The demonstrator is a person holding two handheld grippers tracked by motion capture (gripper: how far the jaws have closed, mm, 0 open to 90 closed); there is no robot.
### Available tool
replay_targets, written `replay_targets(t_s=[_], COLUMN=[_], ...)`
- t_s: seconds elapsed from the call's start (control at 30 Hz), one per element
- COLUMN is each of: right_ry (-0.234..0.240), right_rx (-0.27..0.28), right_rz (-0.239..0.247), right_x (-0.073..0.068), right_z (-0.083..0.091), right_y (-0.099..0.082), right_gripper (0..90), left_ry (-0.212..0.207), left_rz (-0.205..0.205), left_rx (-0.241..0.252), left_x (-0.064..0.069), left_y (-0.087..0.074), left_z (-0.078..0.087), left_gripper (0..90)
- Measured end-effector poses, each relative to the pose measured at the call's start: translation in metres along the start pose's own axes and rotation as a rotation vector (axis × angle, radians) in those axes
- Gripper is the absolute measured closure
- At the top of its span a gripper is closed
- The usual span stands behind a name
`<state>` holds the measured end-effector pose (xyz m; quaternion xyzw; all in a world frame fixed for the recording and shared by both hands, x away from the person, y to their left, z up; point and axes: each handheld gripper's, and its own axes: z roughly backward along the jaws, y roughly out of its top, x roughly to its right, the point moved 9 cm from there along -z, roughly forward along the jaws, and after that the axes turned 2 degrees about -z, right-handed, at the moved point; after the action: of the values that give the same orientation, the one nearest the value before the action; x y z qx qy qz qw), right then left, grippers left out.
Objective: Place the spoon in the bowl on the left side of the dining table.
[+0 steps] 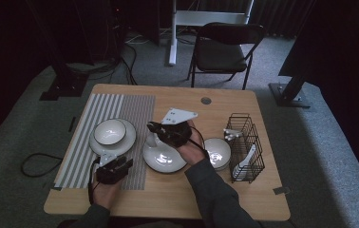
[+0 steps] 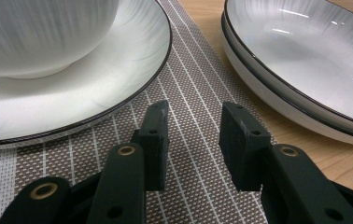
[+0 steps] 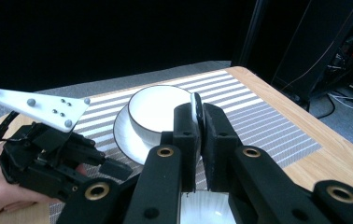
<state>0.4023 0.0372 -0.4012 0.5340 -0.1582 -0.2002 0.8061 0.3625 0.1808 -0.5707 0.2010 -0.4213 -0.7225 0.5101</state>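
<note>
My right gripper (image 1: 152,128) hovers over the table's middle, shut on the dark-edged rim of a small white bowl (image 1: 152,140). In the right gripper view the rim (image 3: 196,106) stands pinched between the two jaws of the right gripper (image 3: 199,116), and the ribbed body hangs below them. Under it lies a white plate (image 1: 164,160). My left gripper (image 1: 124,165) rests low over the striped placemat (image 1: 120,107). In its own view the left gripper (image 2: 195,116) is open with nothing between the jaws. A bowl (image 1: 109,131) sits on a plate (image 1: 129,137) just beyond it.
Another white bowl (image 1: 218,152) sits right of the centre plate. A black wire basket (image 1: 246,142) with white spoons stands at the table's right. Beyond the table's far edge is a folding chair (image 1: 225,50).
</note>
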Motion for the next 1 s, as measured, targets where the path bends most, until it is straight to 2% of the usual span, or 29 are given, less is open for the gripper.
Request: replay_targets(t_s=[0.67,1.0], right_ry=[0.021,0.025], right_rx=[0.001,0.012], right_rz=[-0.005,-0.008], right_x=[0.002,0.004], right_z=[-0.032,-0.042], right_y=[0.014,0.026], right_gripper=[85.1,85.1], left_ry=[-0.003,-0.004], left_rz=[0.000,-0.003], left_rx=[-0.001,-0.001], left_x=[0.000,0.000], left_y=[0.000,0.000], left_z=[0.000,0.000], left_gripper=[63.5,63.5])
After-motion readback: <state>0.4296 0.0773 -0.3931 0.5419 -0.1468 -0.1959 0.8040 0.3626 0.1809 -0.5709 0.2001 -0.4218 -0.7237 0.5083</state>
